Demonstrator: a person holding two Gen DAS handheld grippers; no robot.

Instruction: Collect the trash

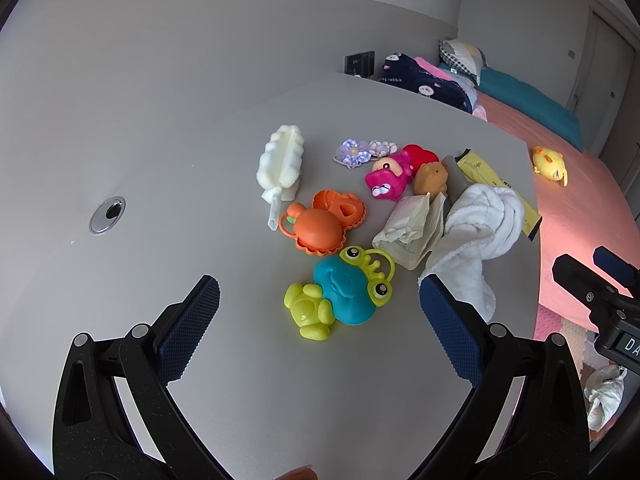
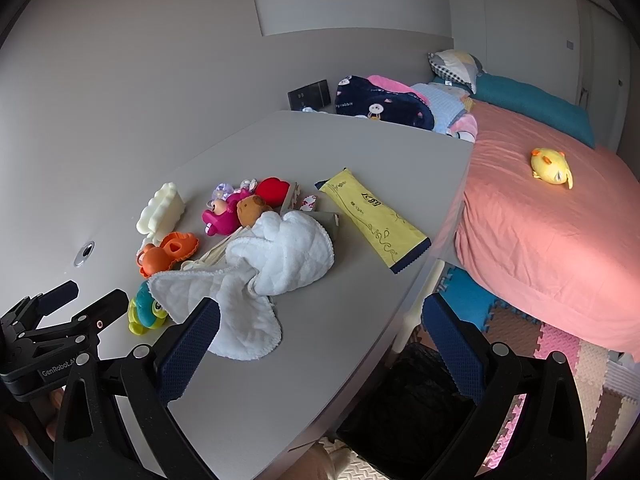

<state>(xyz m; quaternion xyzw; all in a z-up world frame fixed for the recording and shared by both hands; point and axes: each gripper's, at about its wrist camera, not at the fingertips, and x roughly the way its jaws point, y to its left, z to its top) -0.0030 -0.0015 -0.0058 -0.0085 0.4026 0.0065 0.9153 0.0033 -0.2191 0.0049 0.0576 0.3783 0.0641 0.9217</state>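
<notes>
On the grey table [image 1: 248, 380] a crumpled pale paper wrapper [image 1: 412, 228] lies beside a white quilted cloth [image 1: 476, 236]. A long yellow packet [image 2: 372, 220] rests near the table's right edge, partly under the cloth in the left wrist view. My left gripper [image 1: 320, 292] hovers open above the near side of the toy pile, nothing between its blue pads. My right gripper [image 2: 322, 310] is open too, over the table's right edge, its left finger by the cloth [image 2: 276, 256]. A bin lined with a black bag [image 2: 412, 400] stands on the floor below that edge.
Toys crowd the table: a blue-green frog [image 1: 348, 292], an orange shell toy [image 1: 320, 228], a white foam brush [image 1: 280, 164], a pink figure [image 1: 386, 184]. A cable grommet [image 1: 107, 214] sits at left. A pink bed [image 2: 560, 240] with a yellow plush [image 2: 552, 168] lies to the right.
</notes>
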